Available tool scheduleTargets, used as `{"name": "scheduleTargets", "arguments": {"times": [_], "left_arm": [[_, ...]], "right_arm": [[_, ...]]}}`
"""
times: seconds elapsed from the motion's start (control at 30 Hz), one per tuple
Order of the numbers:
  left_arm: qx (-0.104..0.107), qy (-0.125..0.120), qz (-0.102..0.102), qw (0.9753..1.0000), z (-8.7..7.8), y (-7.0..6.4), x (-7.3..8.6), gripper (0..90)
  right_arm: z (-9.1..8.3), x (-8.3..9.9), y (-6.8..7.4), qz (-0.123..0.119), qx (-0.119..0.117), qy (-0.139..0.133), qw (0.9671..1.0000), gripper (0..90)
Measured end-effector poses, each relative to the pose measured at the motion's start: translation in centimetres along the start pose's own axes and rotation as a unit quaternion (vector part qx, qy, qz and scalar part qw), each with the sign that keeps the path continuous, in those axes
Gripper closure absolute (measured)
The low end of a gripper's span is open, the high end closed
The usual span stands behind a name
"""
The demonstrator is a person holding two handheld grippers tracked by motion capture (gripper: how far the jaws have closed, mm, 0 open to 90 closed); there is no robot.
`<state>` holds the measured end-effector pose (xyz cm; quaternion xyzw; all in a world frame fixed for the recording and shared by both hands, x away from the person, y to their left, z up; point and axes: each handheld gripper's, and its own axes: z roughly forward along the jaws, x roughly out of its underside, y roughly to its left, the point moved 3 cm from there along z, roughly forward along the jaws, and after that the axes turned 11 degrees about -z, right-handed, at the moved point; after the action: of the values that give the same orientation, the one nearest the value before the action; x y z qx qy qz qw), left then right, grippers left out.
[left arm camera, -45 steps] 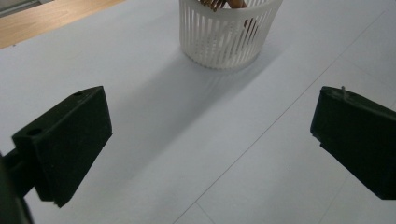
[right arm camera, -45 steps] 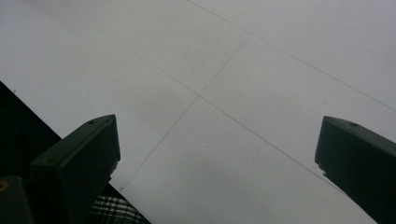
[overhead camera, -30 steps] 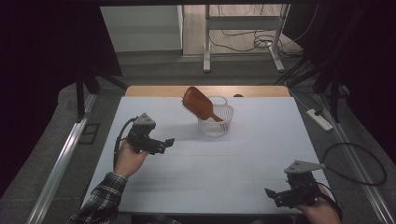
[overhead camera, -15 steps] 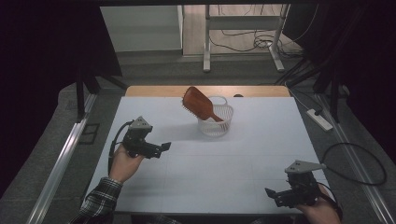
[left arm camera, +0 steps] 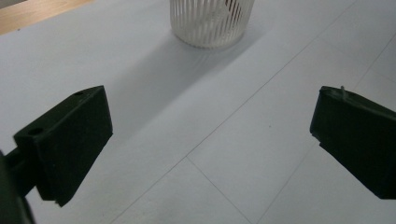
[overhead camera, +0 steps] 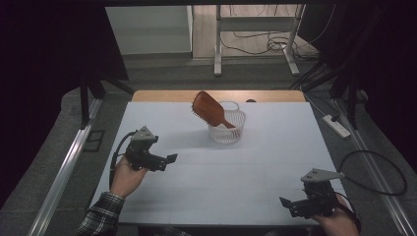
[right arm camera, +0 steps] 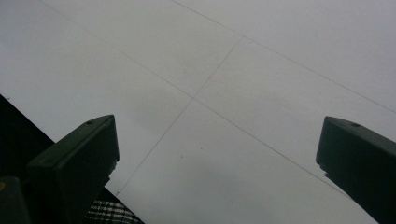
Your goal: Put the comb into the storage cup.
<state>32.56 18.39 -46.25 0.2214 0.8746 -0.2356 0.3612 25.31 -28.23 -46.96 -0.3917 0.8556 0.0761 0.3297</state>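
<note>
My right claw (overhead camera: 295,205) sits nearest, jaws wide over bare white worktop (right arm camera: 261,60). My left claw (overhead camera: 164,162) is wide too; its own view shows the white slatted basket (left arm camera: 212,21) ahead. From above, a brown hairbrush (overhead camera: 209,108) leans in that basket.

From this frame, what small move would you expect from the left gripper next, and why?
Probably a short retreat toward the person, jaws kept open. The left gripper is open and holds nothing, and sits apart from the white basket, where the brown hairbrush already stands handle down, head leaning out over the rim. The right gripper is open too, near the table's front edge. Nothing else seems left to pick up.
</note>
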Motion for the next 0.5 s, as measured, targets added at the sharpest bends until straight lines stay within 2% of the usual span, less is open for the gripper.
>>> {"name": "scheduleTargets", "arguments": {"times": [0.5], "left_arm": [[-0.012, 0.003, -0.007, 0.9999, -1.6, 0.1, 1.7, 0.0]], "right_arm": [[0.0, 0.0, 0.0, 0.001, 0.002, -0.001, 1.0, 0.0]]}}
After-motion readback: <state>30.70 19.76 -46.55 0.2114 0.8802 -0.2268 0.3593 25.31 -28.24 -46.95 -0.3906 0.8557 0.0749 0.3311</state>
